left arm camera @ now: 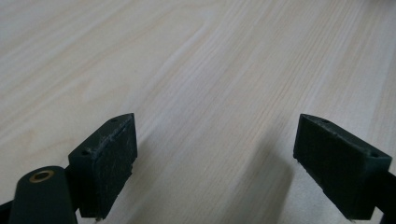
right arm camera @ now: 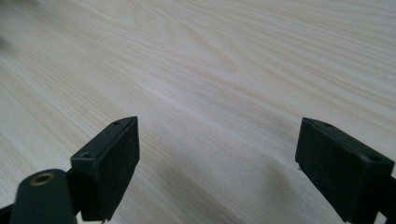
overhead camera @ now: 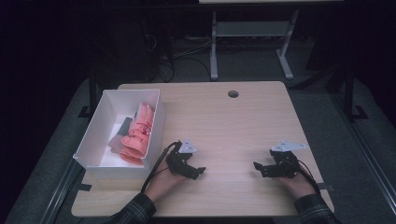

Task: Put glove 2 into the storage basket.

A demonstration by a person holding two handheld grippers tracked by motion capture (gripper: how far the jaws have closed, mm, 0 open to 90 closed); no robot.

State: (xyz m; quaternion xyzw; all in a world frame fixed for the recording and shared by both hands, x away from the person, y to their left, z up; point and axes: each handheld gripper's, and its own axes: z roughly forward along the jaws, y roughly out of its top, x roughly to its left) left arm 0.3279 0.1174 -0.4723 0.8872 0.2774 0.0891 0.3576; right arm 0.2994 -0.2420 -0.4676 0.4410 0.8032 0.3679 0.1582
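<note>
Resting low on the wooden table [overhead camera: 233,126], left gripper [overhead camera: 198,171] and right gripper [overhead camera: 259,167] — jaws wide apart, holding nothing — well apart from each other; white box [overhead camera: 105,114] with pink gloves [overhead camera: 137,133] just beside the left one.

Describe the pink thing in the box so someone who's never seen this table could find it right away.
On the light wooden table, look to the open white rectangular box at its left edge. Inside, against the box's right wall, lies a crumpled salmon-pink bundle, apparently fabric. It is the only bright item; a darker grey piece sits beside it.
</note>
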